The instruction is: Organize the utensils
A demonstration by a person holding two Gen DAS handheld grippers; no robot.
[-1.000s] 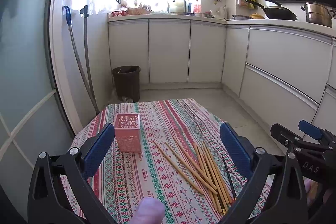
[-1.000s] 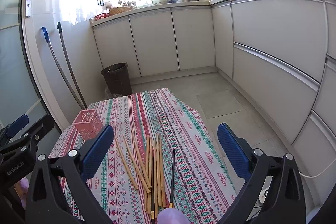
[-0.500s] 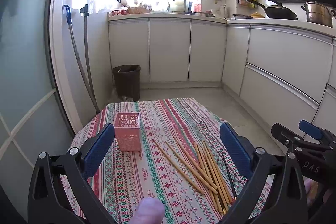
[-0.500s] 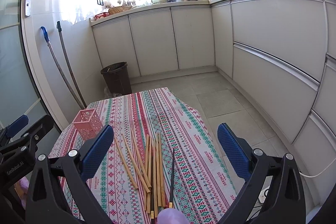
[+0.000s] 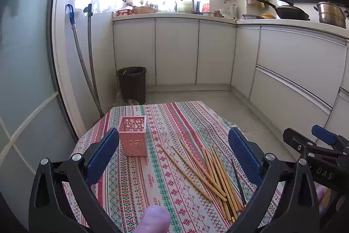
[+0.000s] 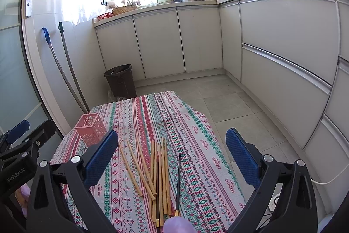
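Nothing moved since earlier: both my grippers, left [image 5: 173, 154] and right [image 6: 172, 155], hover spread and empty above loose bamboo chopsticks [image 6: 159, 176], pink perforated plastic holder [image 5: 133, 135] upright alongside, ready for filling.

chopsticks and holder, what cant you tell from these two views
- Chopsticks: near ends hidden by a fingertip and the bottom edge, right wrist view; exact count unclear where they overlap.
- Holder: inside hidden by its own walls, both views.
- Table: near edge cut off by the frame.
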